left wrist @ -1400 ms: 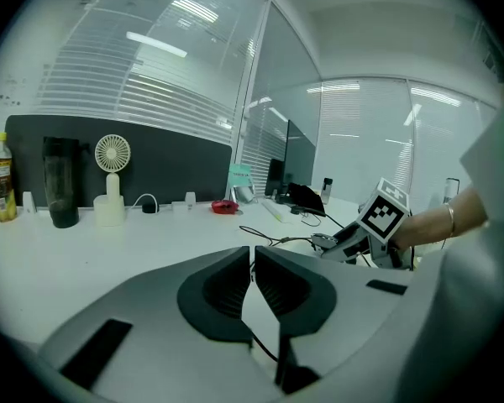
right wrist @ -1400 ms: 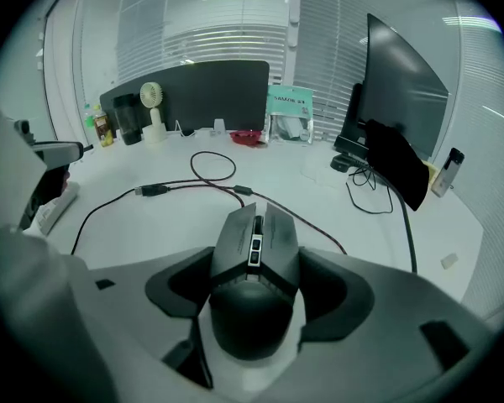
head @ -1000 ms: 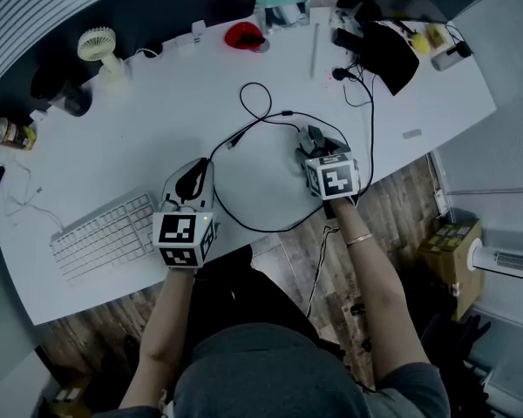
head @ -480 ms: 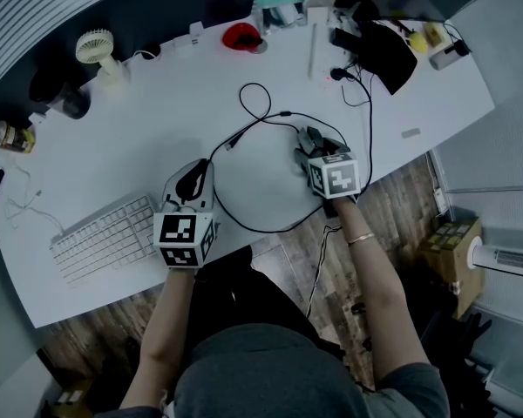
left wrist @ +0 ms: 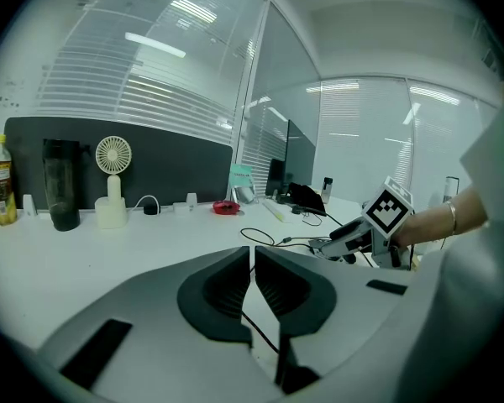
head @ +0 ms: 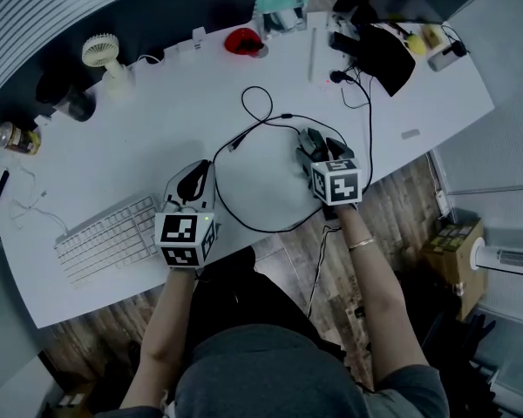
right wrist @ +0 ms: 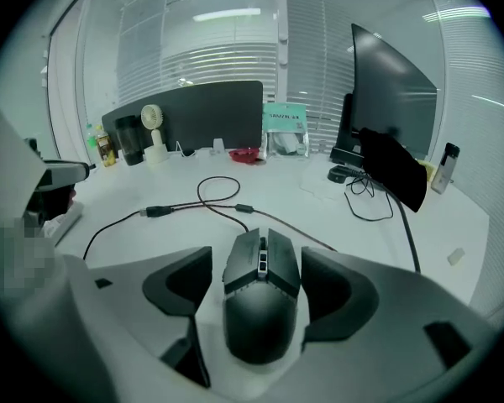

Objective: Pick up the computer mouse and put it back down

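Your right gripper (right wrist: pixel 259 269) has just been opening its fingers, freeing the wired mouse (right wrist: pixel 260 326) on the tabletop (right wrist: pixel 319 208); set-down looks done; left gripper (left wrist: pixel 252 263) fingers closed, empty.

Head view's steeply above the curved white tabletop (head: pixel 157 138); both gripper views sit low on it, all sharing the small white fan (head: pixel 100 50).
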The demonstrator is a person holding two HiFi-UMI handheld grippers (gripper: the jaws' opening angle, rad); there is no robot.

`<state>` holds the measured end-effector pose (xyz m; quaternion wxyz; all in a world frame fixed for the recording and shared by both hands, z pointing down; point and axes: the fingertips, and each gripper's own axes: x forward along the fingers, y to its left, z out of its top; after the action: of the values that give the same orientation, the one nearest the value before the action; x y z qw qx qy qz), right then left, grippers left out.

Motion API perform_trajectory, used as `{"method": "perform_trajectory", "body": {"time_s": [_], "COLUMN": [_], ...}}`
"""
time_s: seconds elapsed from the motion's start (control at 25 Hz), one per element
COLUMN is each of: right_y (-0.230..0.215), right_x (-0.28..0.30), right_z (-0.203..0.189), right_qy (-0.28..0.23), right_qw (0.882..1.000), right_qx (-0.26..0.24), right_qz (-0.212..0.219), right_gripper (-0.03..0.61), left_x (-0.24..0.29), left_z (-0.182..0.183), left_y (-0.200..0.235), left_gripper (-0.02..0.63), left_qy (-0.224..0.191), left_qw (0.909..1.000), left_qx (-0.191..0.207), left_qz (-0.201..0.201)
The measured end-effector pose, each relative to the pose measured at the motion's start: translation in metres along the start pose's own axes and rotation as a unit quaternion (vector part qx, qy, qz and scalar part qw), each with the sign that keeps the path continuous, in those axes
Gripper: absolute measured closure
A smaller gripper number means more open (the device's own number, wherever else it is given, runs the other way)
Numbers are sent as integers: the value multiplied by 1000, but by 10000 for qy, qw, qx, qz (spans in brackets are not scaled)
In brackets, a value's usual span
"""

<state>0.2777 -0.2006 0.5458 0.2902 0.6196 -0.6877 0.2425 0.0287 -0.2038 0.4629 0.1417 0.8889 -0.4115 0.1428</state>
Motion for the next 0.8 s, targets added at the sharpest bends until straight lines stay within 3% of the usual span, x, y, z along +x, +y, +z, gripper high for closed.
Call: {"method": "perform_trajectory", "body": {"time_s": [0.44, 0.8], "right_y": [12, 33], "right_x": [-50, -91], "right_z": [21, 22], "right_qy": [-795, -1219], "right_qw": [9948, 9894], "right_qx": [639, 791], "right_qz": [-53, -59], "right_gripper": [320, 376], "left_x": [-11, -25], "left_z": [9, 14], "left_y": [-8, -22], "left_gripper": [578, 578], "left_qy": [-143, -256], "left_qw": [9998, 9990], "left_qx": [101, 289], "left_qz": [-115, -222]}}
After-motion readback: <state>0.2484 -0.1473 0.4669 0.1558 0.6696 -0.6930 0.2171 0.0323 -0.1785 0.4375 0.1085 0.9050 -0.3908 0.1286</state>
